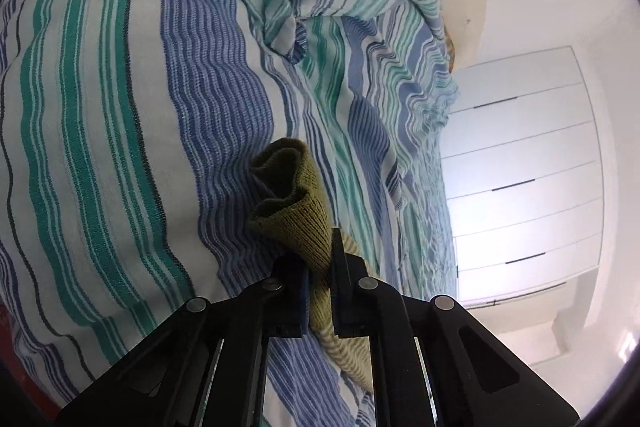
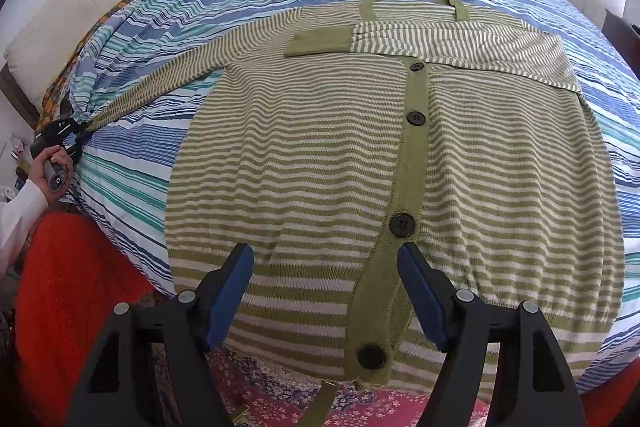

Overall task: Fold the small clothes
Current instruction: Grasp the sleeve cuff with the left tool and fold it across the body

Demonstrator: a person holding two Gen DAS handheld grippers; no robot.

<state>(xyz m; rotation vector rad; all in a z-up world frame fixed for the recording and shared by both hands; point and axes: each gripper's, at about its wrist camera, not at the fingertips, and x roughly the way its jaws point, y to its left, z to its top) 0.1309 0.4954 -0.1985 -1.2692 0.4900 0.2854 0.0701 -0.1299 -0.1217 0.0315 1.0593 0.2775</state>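
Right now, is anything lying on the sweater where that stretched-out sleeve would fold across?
Nothing visible. The left gripper pinches the sleeve cuff, stretched off to the side. The cardigan front is bare except its own other sleeve, already folded across the chest.

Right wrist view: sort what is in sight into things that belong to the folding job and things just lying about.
Belongs to the job:
- green and cream striped knit cardigan
- its olive ribbed sleeve cuff, clamped in the left gripper
- right gripper, open above the hem

Just lying about:
- blue, teal and white striped bedspread
- red fuzzy cloth
- white chest of drawers
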